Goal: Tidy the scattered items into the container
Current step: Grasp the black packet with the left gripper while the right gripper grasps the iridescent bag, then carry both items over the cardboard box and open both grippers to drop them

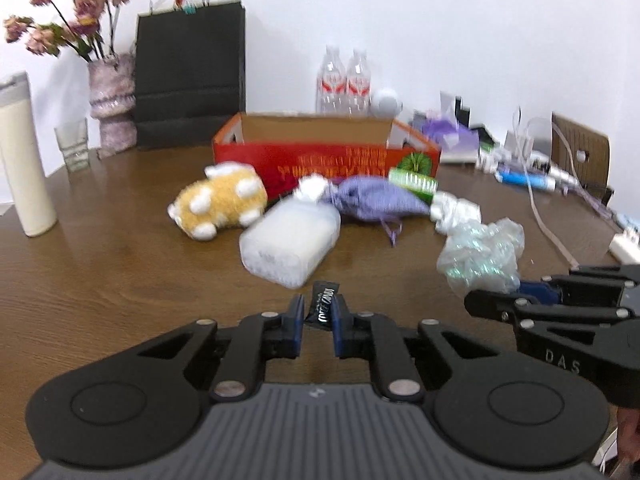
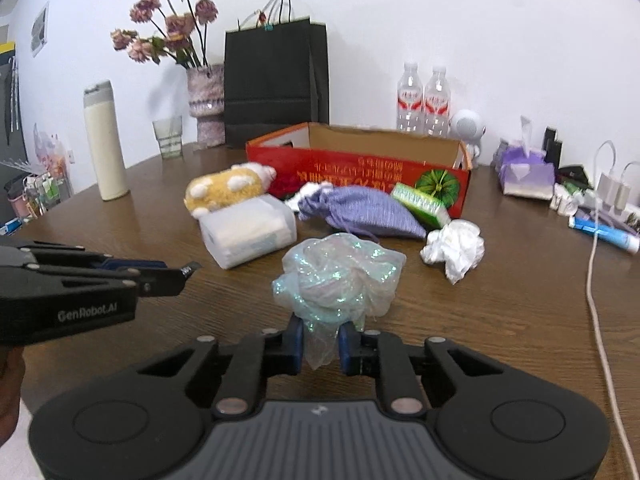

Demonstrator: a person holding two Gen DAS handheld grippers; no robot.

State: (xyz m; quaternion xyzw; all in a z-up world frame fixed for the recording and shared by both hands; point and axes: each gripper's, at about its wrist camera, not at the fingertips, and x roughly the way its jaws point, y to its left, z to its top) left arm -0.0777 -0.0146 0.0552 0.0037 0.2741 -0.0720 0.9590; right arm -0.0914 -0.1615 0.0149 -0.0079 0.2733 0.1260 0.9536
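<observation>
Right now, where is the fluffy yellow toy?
In both wrist views the yellow plush toy lies on the table left of centre, just before the red box, touching the clear plastic container.

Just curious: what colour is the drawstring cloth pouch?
Lilac purple cloth pouch, clearest in the right wrist view.

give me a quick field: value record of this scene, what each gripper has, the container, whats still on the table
left gripper: shut on small black sachet
right gripper: shut on iridescent plastic wrap
container: red cardboard box, open top, inside not visible
still on table: yellow plush toy, translucent plastic box, purple drawstring pouch, green packet, crumpled white paper
</observation>
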